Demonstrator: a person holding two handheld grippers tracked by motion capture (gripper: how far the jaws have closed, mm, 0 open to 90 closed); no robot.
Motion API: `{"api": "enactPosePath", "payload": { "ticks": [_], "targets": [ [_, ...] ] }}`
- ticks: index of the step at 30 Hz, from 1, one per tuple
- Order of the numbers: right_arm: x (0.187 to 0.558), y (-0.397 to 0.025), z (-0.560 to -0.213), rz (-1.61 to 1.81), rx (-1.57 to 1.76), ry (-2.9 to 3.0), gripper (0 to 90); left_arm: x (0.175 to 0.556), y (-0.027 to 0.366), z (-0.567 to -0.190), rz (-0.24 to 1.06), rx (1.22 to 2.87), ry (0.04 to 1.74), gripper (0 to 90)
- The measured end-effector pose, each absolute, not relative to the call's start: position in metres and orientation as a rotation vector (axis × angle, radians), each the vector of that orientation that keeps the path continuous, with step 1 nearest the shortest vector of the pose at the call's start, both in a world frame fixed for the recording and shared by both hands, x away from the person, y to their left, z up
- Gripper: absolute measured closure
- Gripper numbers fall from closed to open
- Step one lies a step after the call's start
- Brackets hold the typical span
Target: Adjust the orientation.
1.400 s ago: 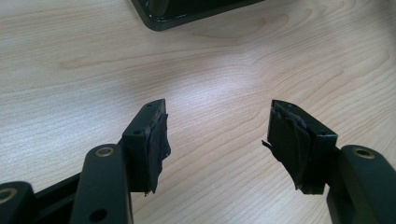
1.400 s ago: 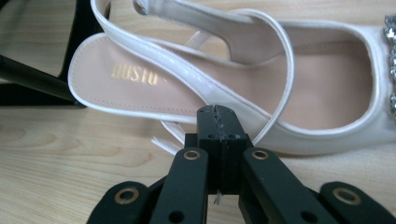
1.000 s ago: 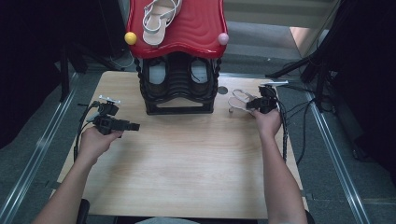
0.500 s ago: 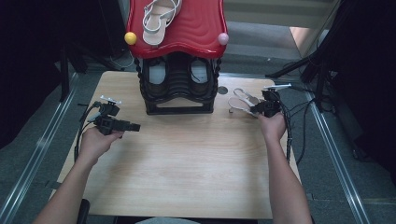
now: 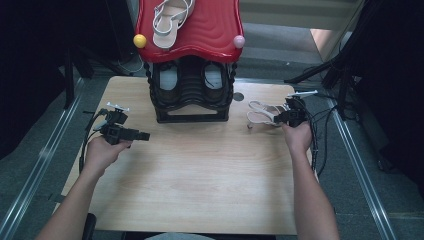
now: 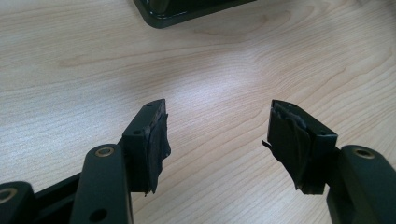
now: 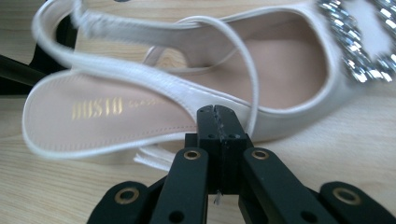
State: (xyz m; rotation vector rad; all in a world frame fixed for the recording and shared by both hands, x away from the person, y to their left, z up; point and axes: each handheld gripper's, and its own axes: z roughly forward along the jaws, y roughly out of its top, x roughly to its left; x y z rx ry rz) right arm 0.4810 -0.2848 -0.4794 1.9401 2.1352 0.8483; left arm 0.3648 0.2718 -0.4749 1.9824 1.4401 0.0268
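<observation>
1. Right claw [image 7: 218, 122] is pinched shut on the white sandal [image 5: 262, 114], which sits on the desk [image 5: 200, 175] right of the shoe rack [image 5: 191, 95].
2. Left claw [image 6: 217, 135] hangs open over bare desk.
3. Looks like the pick-up step; next it probably needs lifting onto the rack.

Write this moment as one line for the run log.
left gripper: open, over bare table | right gripper: jaws shut at sandal edge, grip unclear | second sandal: on rack top

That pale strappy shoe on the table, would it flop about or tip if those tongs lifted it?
The shoe likely hangs lopsided: its thin straps look soft, while the sole seems stiff. It looks light. The jewelled buckle end may dip. The right tongs are shut at its edge.
</observation>
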Motion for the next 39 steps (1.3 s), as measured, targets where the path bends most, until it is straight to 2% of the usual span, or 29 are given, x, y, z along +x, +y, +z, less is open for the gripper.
{"api": "enactPosePath", "payload": {
  "ticks": [10, 23, 30, 39],
  "targets": [
    [0.473, -0.293, -0.471, 0.863, 1.952, 2.111, 90.0, 0.365, 0.271, -0.475, 0.023, 1.979, 1.442, 38.4],
    [0.48, -0.242, -0.437, 0.943, 1.86, 2.181, 90.0, 0.364, 0.271, -0.474, 0.023, 1.977, 1.436, 38.4],
    [0.488, -0.214, -0.439, 0.962, 1.839, 2.223, 90.0, 0.365, 0.272, -0.474, 0.026, 1.976, 1.439, 38.4],
    [0.497, -0.202, -0.467, 0.884, 1.914, 2.251, 90.0, 0.365, 0.272, -0.475, 0.025, 1.98, 1.438, 38.4]
  ]
}}
